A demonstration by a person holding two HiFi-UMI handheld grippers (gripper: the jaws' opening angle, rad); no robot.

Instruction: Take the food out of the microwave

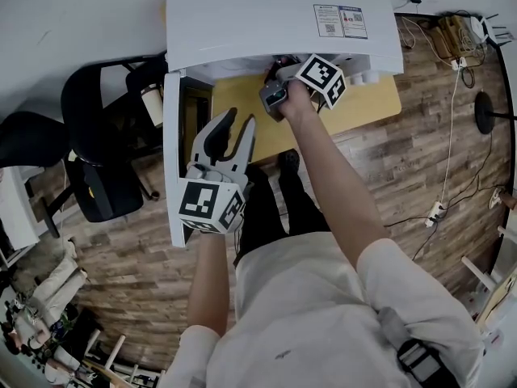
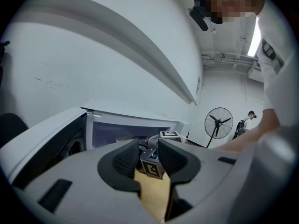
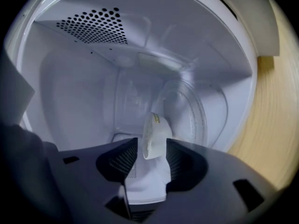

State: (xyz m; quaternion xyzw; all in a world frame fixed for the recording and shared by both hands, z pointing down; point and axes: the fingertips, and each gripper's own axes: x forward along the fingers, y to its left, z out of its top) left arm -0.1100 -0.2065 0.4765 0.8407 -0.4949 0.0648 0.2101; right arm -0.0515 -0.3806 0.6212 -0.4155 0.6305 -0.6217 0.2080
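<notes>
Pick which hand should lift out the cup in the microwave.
Right: the right gripper is inside the microwave, open fingers flanking the white cup; the left gripper hangs outside by the door.

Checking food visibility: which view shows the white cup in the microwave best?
The right gripper view: the white cup stands between its open jaws inside the microwave. Head view: microwave top hides it. Left gripper view: not discernible.

A white food cup (image 3: 154, 136) sits inside the open white microwave (image 1: 266, 14).
</notes>
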